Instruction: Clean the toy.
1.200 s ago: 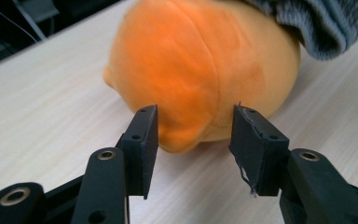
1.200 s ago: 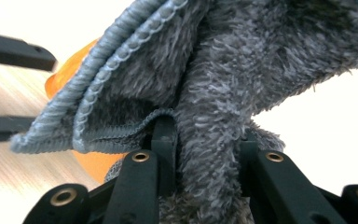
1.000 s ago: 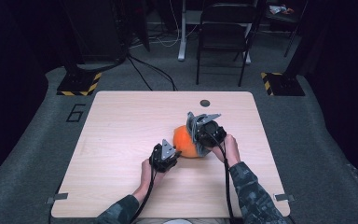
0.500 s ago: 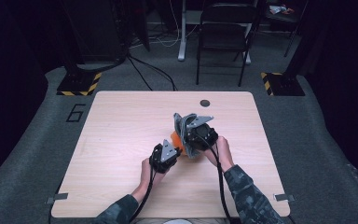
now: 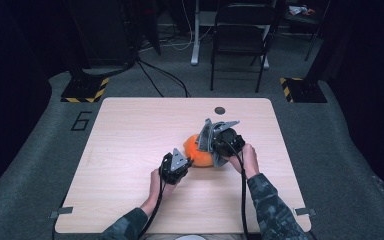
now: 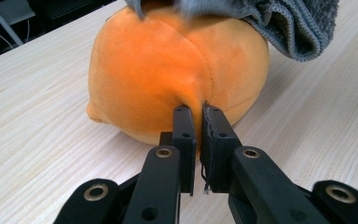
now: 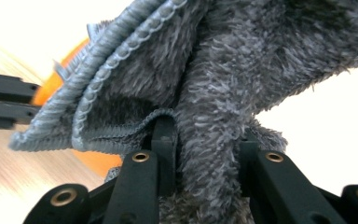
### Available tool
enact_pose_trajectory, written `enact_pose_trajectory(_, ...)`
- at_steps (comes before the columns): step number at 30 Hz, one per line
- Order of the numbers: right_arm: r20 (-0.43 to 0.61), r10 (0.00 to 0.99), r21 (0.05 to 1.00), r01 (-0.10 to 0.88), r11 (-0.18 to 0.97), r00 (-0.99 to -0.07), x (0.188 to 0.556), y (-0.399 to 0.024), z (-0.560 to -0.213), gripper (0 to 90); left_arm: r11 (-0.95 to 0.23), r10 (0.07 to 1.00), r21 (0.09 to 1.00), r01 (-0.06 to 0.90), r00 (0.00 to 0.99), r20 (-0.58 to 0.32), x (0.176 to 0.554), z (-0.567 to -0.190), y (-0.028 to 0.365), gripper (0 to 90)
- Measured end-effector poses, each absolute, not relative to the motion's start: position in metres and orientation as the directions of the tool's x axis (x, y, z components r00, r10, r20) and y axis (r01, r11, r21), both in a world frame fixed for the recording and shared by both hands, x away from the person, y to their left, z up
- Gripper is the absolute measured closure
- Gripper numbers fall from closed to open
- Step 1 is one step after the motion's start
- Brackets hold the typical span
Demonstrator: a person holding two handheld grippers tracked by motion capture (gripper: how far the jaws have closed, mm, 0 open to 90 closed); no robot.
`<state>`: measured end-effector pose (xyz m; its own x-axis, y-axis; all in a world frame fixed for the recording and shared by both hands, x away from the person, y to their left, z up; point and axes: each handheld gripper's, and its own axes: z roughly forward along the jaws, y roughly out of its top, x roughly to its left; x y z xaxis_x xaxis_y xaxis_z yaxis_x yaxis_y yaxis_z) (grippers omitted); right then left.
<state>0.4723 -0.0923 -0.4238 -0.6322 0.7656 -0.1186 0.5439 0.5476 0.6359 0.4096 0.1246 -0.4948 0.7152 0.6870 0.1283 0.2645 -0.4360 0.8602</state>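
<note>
Where grey cloth [image 7: 223,93] bunches, orange plush [image 7: 51,81] half hidden.

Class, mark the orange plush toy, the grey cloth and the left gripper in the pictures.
orange plush toy [image 6: 168,70], left gripper view, its front face.
grey cloth [image 7: 223,84], right gripper view, its fluffy fold.
left gripper [image 6: 196,126], left gripper view, between its fingertips.

Pale wood-grain rectangular table [image 5: 130,150] on grey carpet. Round orange plush toy [image 5: 199,151] resting just right of centre; small dark round disc [image 5: 219,110] lying near the 12 o'clock edge, well apart from the toy.
</note>
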Motion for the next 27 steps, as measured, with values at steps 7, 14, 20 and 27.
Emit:
enact_pose_trajectory(7, -0.131, 0.773, 0.608, 0.565, 0.557, -0.621, 0.48, -0.103, -0.43, 70.1, -0.435, 0.686, 0.859, 0.269, 0.718, 0.122, 0.41, -0.495, 0.125, 84.4)
enact_pose_trajectory(14, -0.134, 0.802, 0.565, 0.62, 0.545, -0.583, 0.489, -0.116, -0.444, 70.2, -0.428, 0.691, 0.86, 0.279, 0.714, 0.112, 0.411, -0.496, 0.126, 84.4)
enact_pose_trajectory(20, -0.191, 0.802, 0.474, 0.663, 0.58, -0.565, 0.495, -0.119, -0.467, 70.1, -0.417, 0.692, 0.863, 0.286, 0.716, 0.097, 0.412, -0.497, 0.127, 84.3)
enact_pose_trajectory(27, -0.137, 0.819, 0.51, 0.669, 0.54, -0.557, 0.494, -0.125, -0.456, 70.0, -0.422, 0.687, 0.861, 0.286, 0.72, 0.098, 0.412, -0.497, 0.128, 84.3)
